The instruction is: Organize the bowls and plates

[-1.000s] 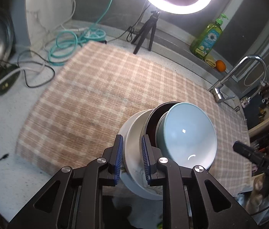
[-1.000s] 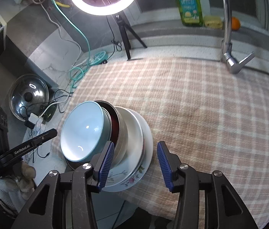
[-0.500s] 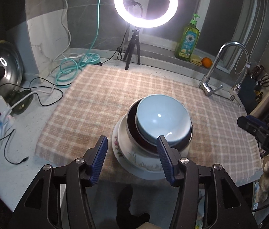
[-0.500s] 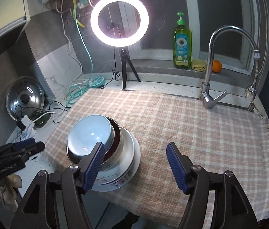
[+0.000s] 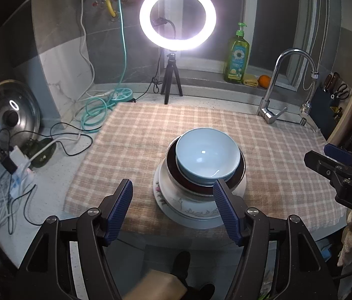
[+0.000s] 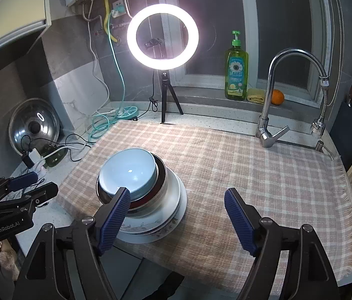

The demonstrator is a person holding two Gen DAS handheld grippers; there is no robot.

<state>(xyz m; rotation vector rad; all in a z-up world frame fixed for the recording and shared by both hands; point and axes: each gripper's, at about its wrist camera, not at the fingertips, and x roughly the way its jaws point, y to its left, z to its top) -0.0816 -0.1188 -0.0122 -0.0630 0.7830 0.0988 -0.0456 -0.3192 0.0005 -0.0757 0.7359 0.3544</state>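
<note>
both grippers have pulled back and up from the stack since a moment ago, and the left gripper (image 5: 172, 208), then pinched on the plate rim, is now spread wide and empty. the right gripper (image 6: 176, 220) gapes too, holding nothing. the pale blue ceramic bowl (image 5: 207, 158) sits nested in a dark steel-rimmed bowl (image 5: 238, 183) atop white floral-edged plates (image 5: 191, 211), near the front edge of the checked beige cloth (image 6: 263, 175).
</note>
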